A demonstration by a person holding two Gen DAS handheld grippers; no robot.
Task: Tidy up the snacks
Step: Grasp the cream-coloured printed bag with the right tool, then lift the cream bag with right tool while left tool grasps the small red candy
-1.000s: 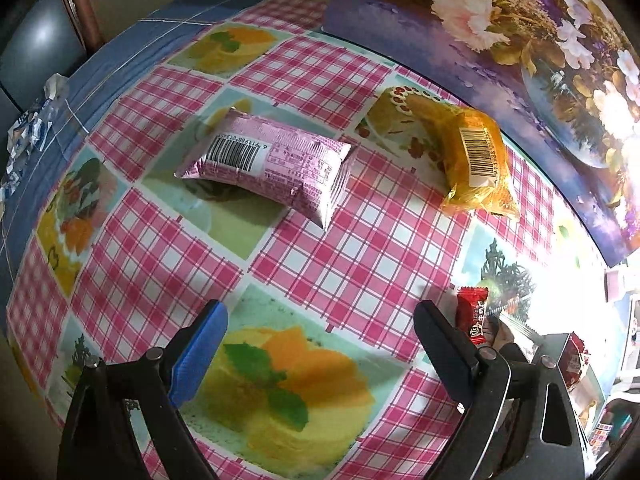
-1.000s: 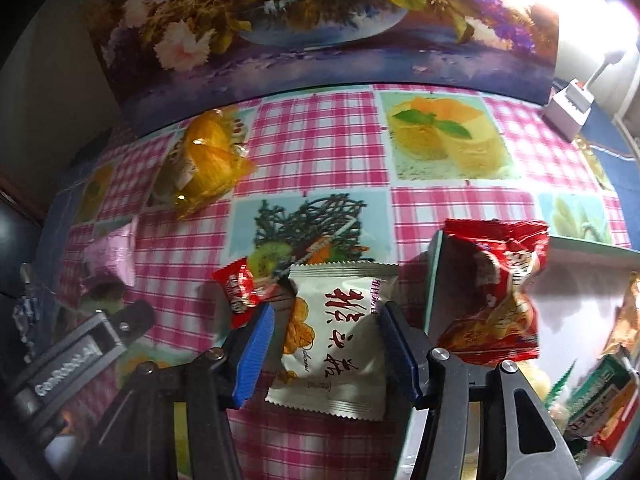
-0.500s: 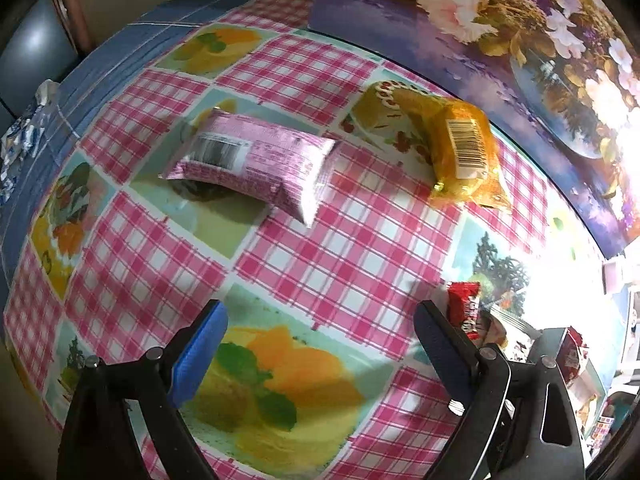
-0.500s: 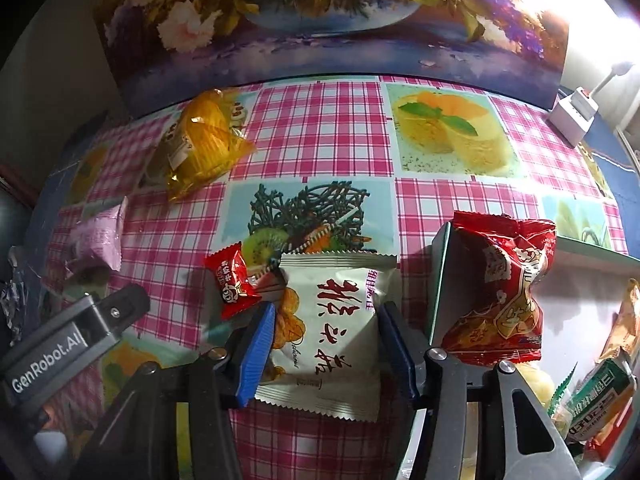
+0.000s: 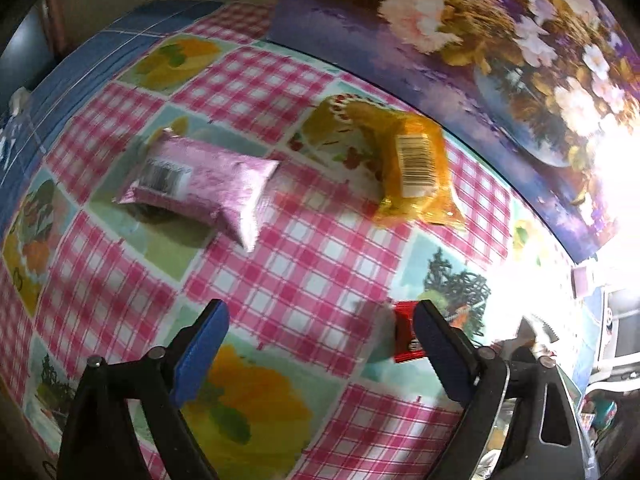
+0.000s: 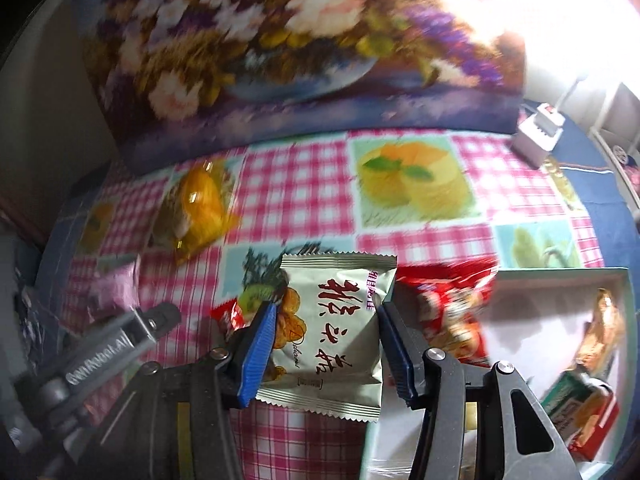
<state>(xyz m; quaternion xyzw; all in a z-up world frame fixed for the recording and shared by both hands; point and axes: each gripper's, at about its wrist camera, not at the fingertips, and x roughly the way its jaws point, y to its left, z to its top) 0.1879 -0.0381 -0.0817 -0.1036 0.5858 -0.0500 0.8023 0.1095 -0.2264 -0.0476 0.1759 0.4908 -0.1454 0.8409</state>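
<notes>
My right gripper (image 6: 328,312) is shut on a white snack packet (image 6: 332,344) with red lettering, held above the checked tablecloth. Just to its right a red snack bag (image 6: 448,304) leans on the rim of a white box (image 6: 560,274). A small red candy (image 6: 228,314) lies left of the packet. My left gripper (image 5: 320,312) hangs over the cloth with its jaws wide and closing a little. The red candy (image 5: 404,336) lies on the cloth just inside the right finger, untouched. Farther off lie a pink packet (image 5: 200,180) and a yellow packet (image 5: 416,172).
A large floral picture (image 6: 280,60) stands along the back of the table. A white power strip (image 6: 538,136) sits at the back right. The white box holds several other snacks (image 6: 584,412). The left tool's body (image 6: 108,344) is close on the left of my right gripper.
My right gripper has risen with the white packet, which has come off the cloth. My left gripper has slid across the cloth, and the red candy now sits close beside its right finger.
</notes>
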